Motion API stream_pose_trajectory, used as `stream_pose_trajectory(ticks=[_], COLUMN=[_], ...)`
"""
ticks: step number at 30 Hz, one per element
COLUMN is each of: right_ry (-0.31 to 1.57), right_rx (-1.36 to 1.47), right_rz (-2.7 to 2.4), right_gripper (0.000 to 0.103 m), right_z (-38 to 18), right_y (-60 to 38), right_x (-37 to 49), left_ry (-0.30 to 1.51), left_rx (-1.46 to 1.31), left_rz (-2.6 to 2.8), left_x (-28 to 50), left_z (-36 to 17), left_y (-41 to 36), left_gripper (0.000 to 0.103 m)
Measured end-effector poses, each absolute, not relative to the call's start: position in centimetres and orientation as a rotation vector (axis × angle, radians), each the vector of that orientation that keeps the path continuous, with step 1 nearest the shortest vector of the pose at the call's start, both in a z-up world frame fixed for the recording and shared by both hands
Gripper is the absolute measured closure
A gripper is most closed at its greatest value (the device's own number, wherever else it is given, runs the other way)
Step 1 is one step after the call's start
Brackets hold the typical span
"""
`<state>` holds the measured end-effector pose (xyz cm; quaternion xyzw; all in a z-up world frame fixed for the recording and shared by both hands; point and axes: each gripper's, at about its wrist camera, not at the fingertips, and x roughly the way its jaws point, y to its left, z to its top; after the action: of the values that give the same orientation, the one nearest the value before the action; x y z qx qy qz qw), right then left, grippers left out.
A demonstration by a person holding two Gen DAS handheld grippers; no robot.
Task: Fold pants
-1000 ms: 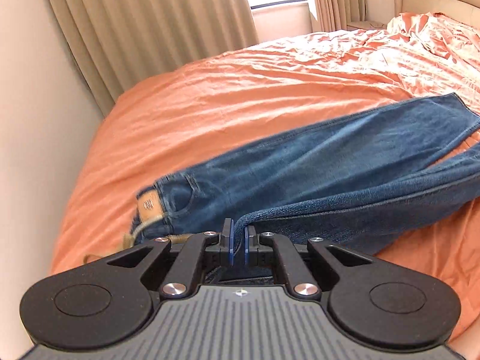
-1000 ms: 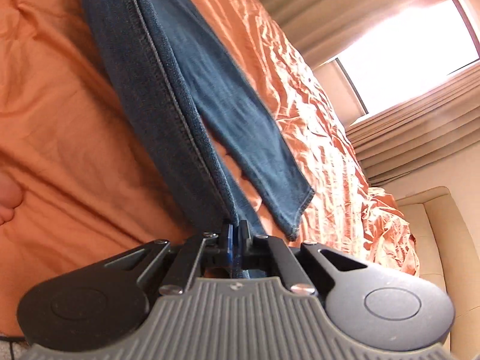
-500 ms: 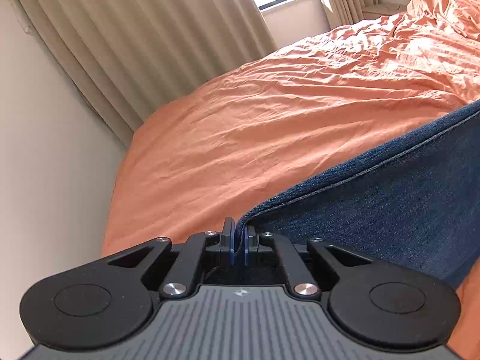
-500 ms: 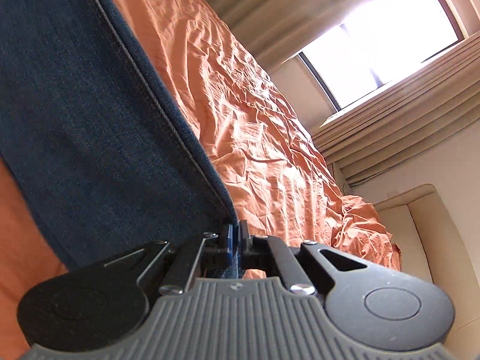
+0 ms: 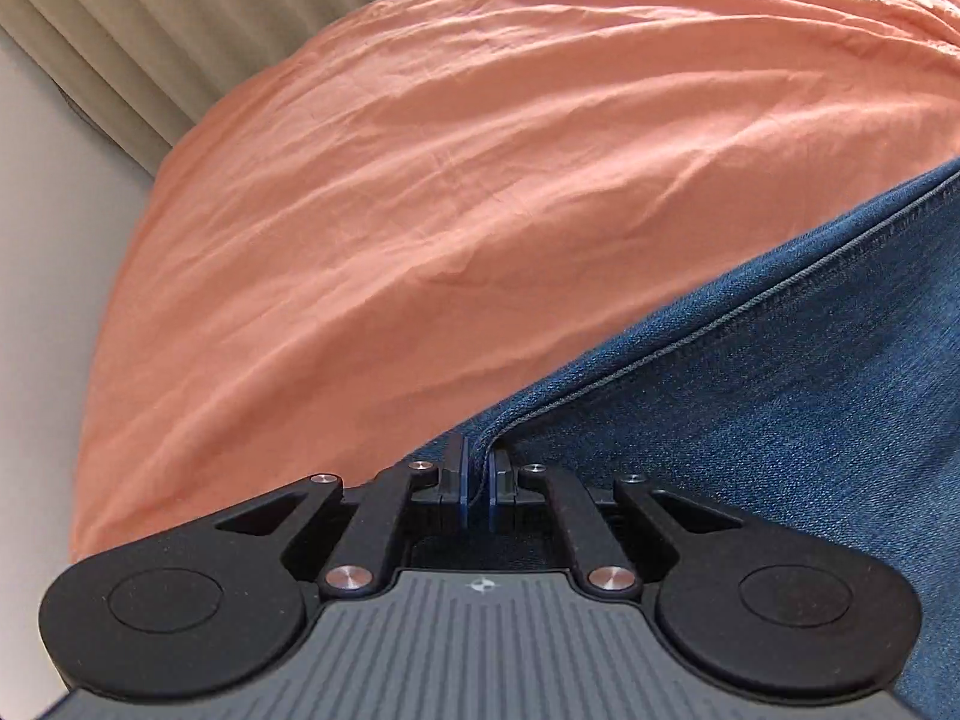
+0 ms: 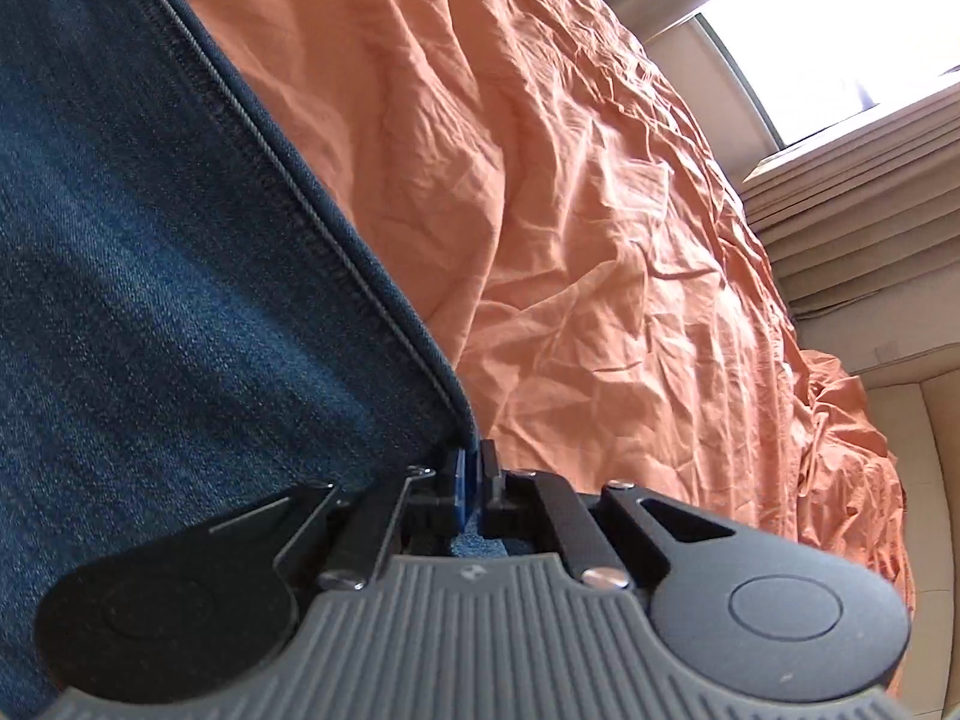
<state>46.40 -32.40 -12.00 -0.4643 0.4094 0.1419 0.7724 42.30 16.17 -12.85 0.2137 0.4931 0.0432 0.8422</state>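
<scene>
The blue denim pants (image 5: 780, 396) stretch from my left gripper (image 5: 477, 477) up to the right, with a stitched seam along the top edge. The left gripper is shut on the denim edge. In the right wrist view the pants (image 6: 150, 276) fill the left side, seam running down to my right gripper (image 6: 474, 480), which is shut on that edge. The denim hangs taut between the two grippers above the orange bed. The waistband and leg hems are out of view.
The orange wrinkled bedsheet (image 5: 480, 150) spreads beyond the pants, and it also shows in the right wrist view (image 6: 600, 240). Beige curtains (image 5: 120, 42) and a wall stand at the left. A bright window (image 6: 840, 30), curtains and a cream headboard (image 6: 924, 480) lie at the right.
Both grippers have lifted the denim edge and carried it forward over the bed. The waistband and the lower leg have dropped out of view; the cameras now tilt lower toward the sheet.
</scene>
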Motion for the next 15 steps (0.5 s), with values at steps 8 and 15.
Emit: stream_pose_trajectory(ticks=[8, 15], right_ry=[0.866, 0.821], right_rx=[-0.999, -0.883], right_rz=[0.275, 0.265], right_gripper=[0.103, 0.063], right_z=[-11.6, -8.7], right_y=[-32.6, -32.0], right_x=[45.5, 43.6], left_ry=[0.992, 0.977], left_rx=[0.415, 0.423], left_rz=[0.111, 0.142], left_x=[41.4, 41.0], left_z=[-13.1, -10.8], left_y=[16.3, 16.7], left_gripper=[0.096, 0.033])
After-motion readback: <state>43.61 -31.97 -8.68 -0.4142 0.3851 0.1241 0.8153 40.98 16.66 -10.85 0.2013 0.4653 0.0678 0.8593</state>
